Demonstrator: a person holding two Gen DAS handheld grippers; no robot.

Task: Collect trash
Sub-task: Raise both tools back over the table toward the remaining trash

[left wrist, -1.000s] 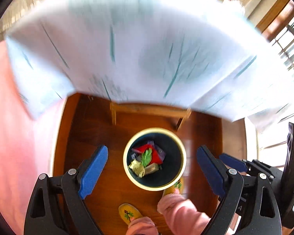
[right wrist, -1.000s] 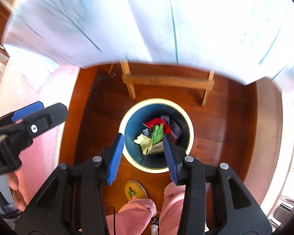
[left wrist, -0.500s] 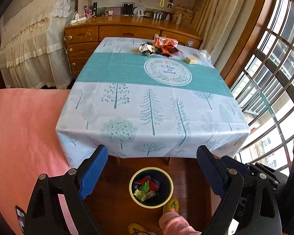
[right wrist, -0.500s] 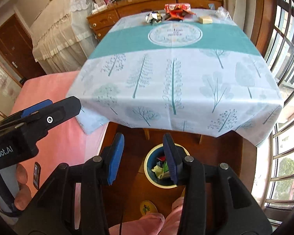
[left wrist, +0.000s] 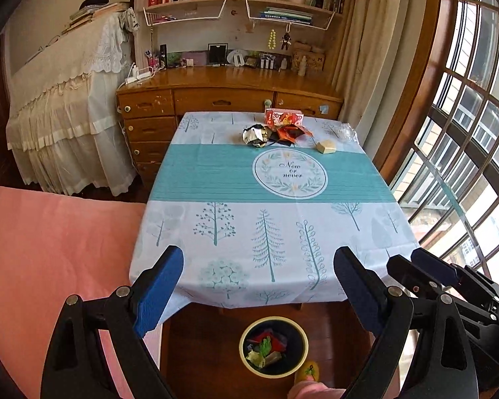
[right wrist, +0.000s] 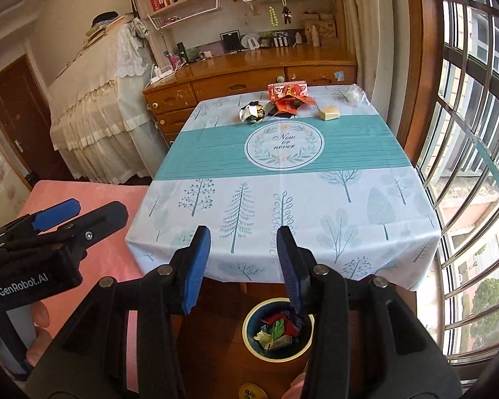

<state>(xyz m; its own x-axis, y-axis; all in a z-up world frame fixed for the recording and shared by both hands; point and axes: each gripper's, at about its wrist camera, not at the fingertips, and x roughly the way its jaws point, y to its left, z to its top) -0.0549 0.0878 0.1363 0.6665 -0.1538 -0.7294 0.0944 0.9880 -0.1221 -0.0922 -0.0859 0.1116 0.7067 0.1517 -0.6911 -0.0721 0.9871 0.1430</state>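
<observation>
Both grippers, left [left wrist: 257, 286] and right [right wrist: 243, 262], had risen from the bin [left wrist: 273, 345], fingers open and empty. Wrappers [left wrist: 276, 131] on the counter [left wrist: 266, 219] remained uncollected.

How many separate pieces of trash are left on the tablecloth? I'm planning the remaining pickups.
5 visible, all at the far end: crumpled silver foil wrapper, red printed box, orange-and-black wrapper, tan block, and clear plastic bag at the corner. The pile may hide more.

Both grippers [left wrist: 257, 286] [right wrist: 239, 259] empty, fingers [left wrist: 159, 286] apart.
</observation>
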